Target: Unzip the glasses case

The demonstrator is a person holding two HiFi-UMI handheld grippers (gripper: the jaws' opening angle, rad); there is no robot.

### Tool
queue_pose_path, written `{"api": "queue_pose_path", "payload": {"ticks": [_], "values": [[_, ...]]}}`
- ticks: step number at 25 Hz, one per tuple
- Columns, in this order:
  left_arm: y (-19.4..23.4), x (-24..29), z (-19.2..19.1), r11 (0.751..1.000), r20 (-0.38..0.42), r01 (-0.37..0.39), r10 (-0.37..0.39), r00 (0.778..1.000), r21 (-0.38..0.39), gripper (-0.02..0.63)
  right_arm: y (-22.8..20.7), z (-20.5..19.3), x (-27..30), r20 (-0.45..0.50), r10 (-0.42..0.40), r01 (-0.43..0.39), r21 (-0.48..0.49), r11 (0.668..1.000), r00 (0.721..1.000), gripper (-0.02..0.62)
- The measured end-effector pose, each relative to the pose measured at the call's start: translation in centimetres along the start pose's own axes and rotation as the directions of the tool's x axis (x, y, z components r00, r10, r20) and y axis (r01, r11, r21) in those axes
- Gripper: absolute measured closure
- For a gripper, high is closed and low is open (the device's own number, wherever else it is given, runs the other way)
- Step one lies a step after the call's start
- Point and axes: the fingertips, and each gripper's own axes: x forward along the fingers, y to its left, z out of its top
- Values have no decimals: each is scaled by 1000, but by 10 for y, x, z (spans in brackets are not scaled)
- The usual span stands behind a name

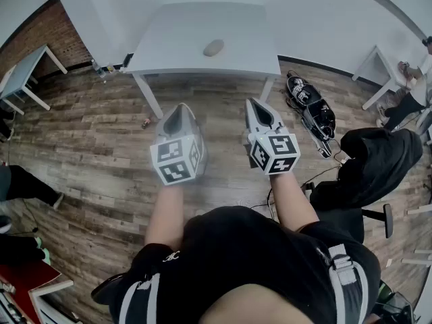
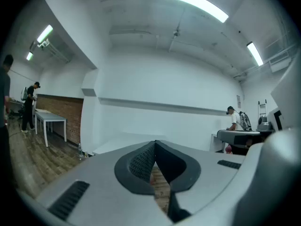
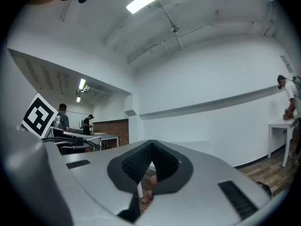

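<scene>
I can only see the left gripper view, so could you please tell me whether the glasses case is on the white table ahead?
Observer: Yes. The head view shows the glasses case lying on the white table, about mid-width.
Operator: Thank you. My gripper's jaws are shut; is the right gripper shut too?
Observer: Yes. In its own view the right gripper has its jaws together with nothing between them.
Operator: And how are the two grippers placed relative to the table?
Observer: The left gripper and the right one are held side by side over the wood floor, short of the table and apart from the case.
</scene>
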Motion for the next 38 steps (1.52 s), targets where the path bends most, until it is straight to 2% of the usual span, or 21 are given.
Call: {"api": "queue_pose_path", "payload": {"ticks": [6, 11, 17, 22, 24, 28, 33, 38], "values": [[-9, 16, 8, 1000, 23, 14, -15, 1000, 17, 603, -11, 2, 7, 9, -4, 4, -5, 1000, 1000, 588], [-15, 16, 3, 999, 13, 21, -22, 1000, 33, 603, -16, -2, 3, 16, -12, 11, 65, 998, 1000, 588], [-17, 13, 3, 999, 17, 25, -25, 1000, 41, 603, -9, -7, 3, -6, 4, -4, 45, 999, 1000, 588], [-23, 7, -2, 993, 10, 93, -93, 996, 68, 601, 3, -11, 6, -14, 24, -23, 44, 999, 1000, 588], [-23, 6, -7, 991, -6, 120, -120, 993, 64, 581, 9, -13, 8, -19, 28, -27, 46, 999, 999, 588], [-9, 4, -17, 990, -41, 125, -122, 992, 68, 565, 23, -20, 15, -33, 39, -38, 47, 998, 999, 588], [11, 5, -30, 978, -103, 127, -111, 989, 167, 565, 40, -30, 29, -51, 33, -30, 56, 998, 998, 588], [40, 8, -36, 967, -115, 149, -127, 985, 205, 565, 66, -37, 50, -48, 24, -22, 53, 998, 999, 588]]}}
